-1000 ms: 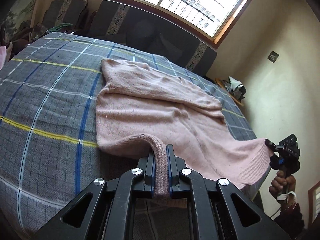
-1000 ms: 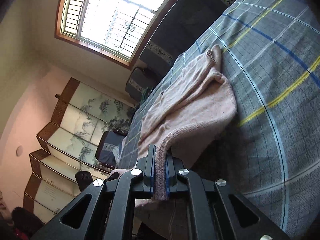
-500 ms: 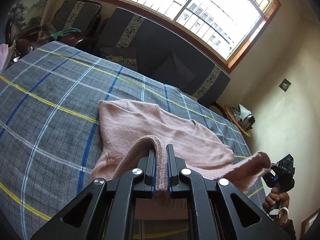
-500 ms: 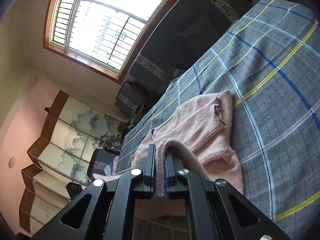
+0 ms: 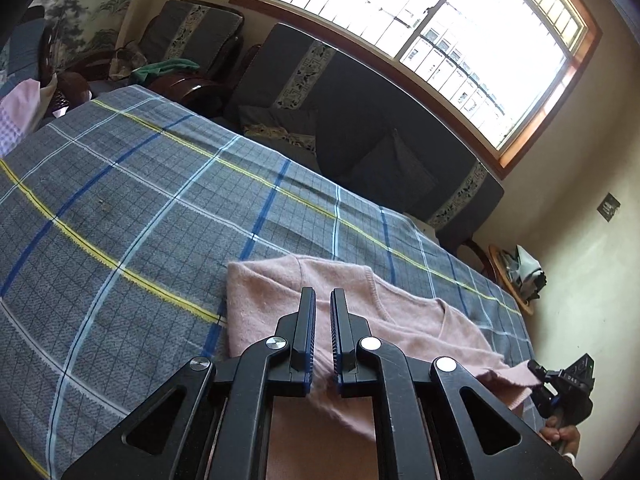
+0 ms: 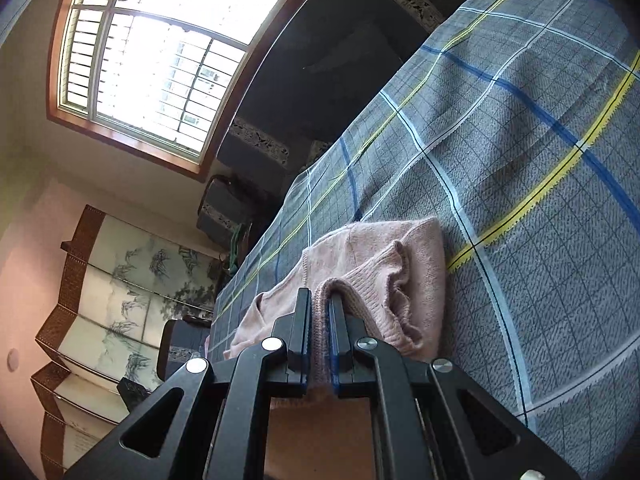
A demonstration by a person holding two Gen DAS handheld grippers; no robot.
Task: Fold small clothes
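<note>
On the grey plaid bedspread (image 5: 132, 216), a pink knit sweater (image 5: 404, 328) lies folded over on itself, near the edge closest to the cameras. The left gripper (image 5: 322, 300) sits above the sweater with its jaws slightly parted and nothing between them. The right gripper (image 6: 319, 300) is clamped on a ribbed edge of the sweater (image 6: 380, 272), which bunches just beyond its fingertips. In the left wrist view the right gripper (image 5: 560, 384) appears at the far right, with sweater fabric running to it. A dark sofa (image 5: 360, 120) stands under the window (image 5: 432, 32).
</note>
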